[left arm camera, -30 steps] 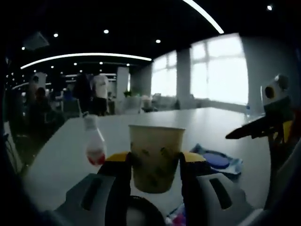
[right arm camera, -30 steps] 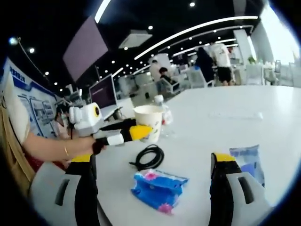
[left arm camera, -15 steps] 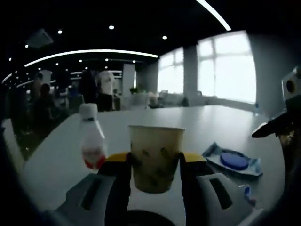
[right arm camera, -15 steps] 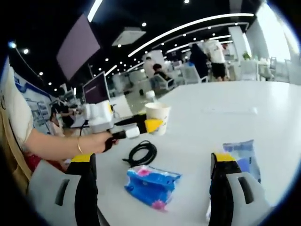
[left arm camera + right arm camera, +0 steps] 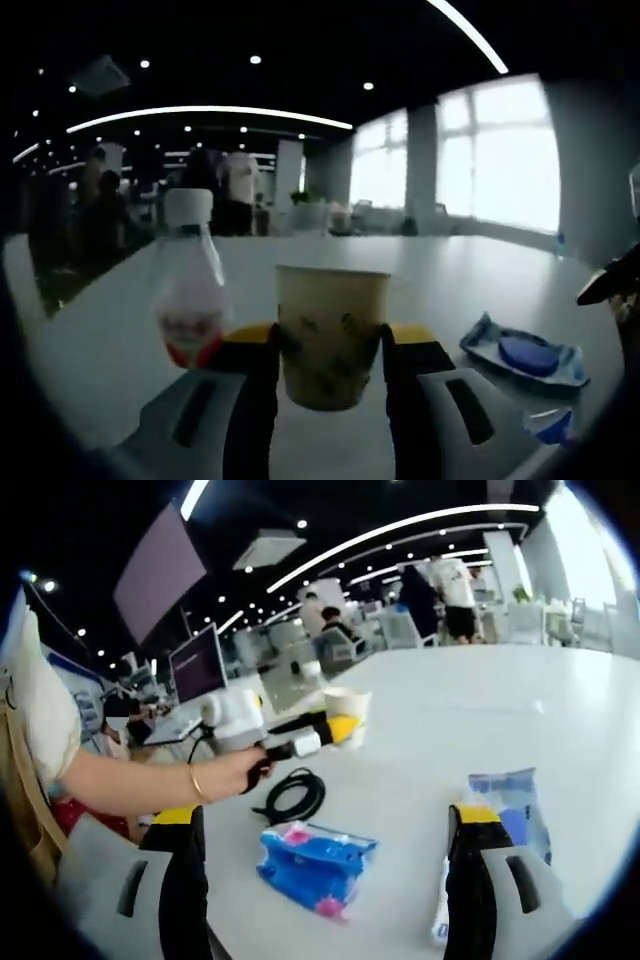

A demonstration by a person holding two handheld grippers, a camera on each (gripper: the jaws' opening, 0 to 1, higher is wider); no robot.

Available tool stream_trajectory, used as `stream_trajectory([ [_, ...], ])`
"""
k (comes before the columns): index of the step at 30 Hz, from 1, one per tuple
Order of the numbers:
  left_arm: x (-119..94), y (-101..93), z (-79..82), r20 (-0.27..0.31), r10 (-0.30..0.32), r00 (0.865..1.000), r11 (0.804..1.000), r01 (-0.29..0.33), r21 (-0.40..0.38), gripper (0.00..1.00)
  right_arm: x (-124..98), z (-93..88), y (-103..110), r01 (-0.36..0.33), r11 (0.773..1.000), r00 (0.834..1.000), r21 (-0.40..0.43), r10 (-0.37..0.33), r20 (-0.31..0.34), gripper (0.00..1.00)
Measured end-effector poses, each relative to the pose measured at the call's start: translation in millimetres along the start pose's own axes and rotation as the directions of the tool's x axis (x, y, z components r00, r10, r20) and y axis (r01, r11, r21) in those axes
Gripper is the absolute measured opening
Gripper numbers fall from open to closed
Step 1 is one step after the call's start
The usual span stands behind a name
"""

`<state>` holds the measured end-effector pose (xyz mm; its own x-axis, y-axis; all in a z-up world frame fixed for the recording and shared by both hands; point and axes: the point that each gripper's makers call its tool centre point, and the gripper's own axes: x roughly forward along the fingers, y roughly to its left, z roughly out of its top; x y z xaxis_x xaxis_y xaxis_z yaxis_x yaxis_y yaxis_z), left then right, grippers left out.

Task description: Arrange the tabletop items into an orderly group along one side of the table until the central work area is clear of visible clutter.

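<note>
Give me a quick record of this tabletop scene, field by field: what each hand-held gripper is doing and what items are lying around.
left hand-held gripper: shut on the paper cup
right hand-held gripper: open, holding nothing
bottle: upright with a white cap, just beside the cup in the left gripper view
black cable: coiled on the white table
blue packet: on the table, between the right jaws in the view
blue pouch: flat on the table by the right jaw
</note>
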<state>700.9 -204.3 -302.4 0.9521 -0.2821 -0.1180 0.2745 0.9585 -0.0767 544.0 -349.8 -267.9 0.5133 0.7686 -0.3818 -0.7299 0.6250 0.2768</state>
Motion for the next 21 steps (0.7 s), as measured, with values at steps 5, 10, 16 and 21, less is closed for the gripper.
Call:
stream_trajectory([
  [5,10.1,4.3,-5.7,-0.002,0.025,1.0,1.0,-0.025,-0.016,0.39,-0.8,-2.9,-3.1,0.012,1.0,1.0,0.004,-0.012,-0.011,0.99],
  [10,17.5,6.9,-7.1,0.009,0.053,0.999,0.996,-0.052,-0.069,0.38,0.4,-5.0,-2.0,0.005,1.0,1.0,0.009,-0.005,-0.019,0.99],
  [16,25.0,4.7,-14.3,-0.01,0.064,0.998,0.998,-0.064,-0.016,0.38,0.9,-6.4,-1.4,0.003,1.0,1.0,0.006,-0.003,-0.027,0.99],
  [21,30.7,6.4,-24.3,-0.057,0.074,0.996,0.997,-0.073,0.02,0.38,-0.5,-4.6,-2.9,0.006,1.0,1.0,0.016,-0.006,-0.02,0.99],
])
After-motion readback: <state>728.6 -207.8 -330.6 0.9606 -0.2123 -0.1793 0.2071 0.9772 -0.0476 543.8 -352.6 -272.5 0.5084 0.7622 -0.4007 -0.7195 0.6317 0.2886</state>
